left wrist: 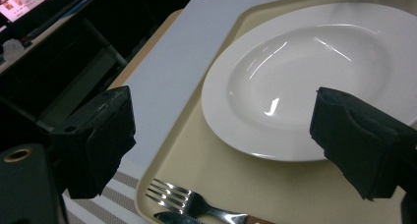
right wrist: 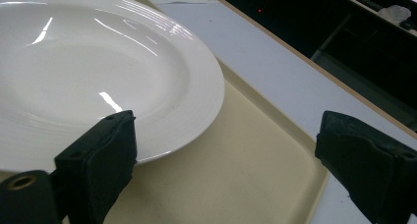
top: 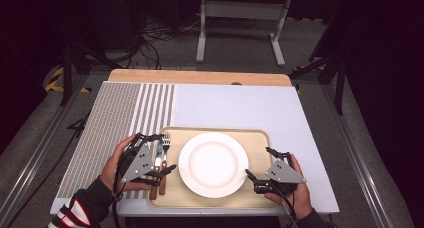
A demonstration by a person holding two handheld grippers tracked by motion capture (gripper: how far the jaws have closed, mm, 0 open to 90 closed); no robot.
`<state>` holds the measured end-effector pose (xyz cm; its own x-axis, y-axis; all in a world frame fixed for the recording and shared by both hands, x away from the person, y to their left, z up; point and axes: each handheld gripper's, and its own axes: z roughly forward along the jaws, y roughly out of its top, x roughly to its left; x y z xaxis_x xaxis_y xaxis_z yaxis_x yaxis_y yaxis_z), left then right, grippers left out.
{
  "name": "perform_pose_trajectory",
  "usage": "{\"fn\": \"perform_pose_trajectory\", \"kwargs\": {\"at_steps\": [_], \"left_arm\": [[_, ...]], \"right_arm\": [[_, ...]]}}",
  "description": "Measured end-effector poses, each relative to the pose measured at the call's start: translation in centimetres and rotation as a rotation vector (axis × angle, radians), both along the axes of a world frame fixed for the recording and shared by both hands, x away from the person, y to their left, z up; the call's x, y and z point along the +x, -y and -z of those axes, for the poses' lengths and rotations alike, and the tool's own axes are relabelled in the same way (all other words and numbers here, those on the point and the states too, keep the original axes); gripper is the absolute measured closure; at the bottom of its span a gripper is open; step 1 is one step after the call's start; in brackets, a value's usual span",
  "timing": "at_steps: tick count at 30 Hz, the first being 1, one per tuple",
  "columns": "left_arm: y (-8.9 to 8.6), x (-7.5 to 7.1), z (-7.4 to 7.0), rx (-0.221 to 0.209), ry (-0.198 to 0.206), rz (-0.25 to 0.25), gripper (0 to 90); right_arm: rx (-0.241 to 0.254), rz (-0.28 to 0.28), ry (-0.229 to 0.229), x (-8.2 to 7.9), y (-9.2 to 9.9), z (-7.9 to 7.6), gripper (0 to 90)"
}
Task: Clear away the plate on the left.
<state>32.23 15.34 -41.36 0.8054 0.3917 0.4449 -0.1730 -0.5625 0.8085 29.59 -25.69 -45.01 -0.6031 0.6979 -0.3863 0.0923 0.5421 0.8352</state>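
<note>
Cutlery point(top: 161, 160) lay at the tray's point(top: 255, 138) left edge under the wide-open, empty left claw point(top: 161, 153); the right claw point(top: 260, 164) gaped empty beside the plate point(top: 213, 164).

White plate point(right wrist: 98, 71) on beige tray point(right wrist: 255, 170); jaws wide apart, holding nothing.

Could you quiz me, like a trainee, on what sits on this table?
1. True or false: the round white ceramic plate holds food.
2. Which side of the plate has the metal fork with a wooden handle and the knife? A) person's left B) person's right C) on the plate
3. Fill in: plate and cutlery rest on a beige plastic ____.

Key:
1. False; it is empty.
2. A; they lie by the left gripper.
3. Tray. Both the left gripper and the right gripper hold nothing, jaws apart.
</note>
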Motion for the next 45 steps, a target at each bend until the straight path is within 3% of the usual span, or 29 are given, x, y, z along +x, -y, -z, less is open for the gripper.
{"fn": "perform_pose_trajectory", "kwargs": {"at_steps": [32, 45], "left_arm": [[-6.1, -0.3, 2.3, -0.040, -0.077, -0.144, 10.5], [-9.0, -0.5, 4.5, -0.105, -0.168, -0.192, 9.4]], "right_arm": [[0.031, 0.015, -0.005, 0.0, 0.5, -0.2, 9.3], [0.036, 0.033, -0.020, -0.2, 0.9, 0.0, 9.3]]}}
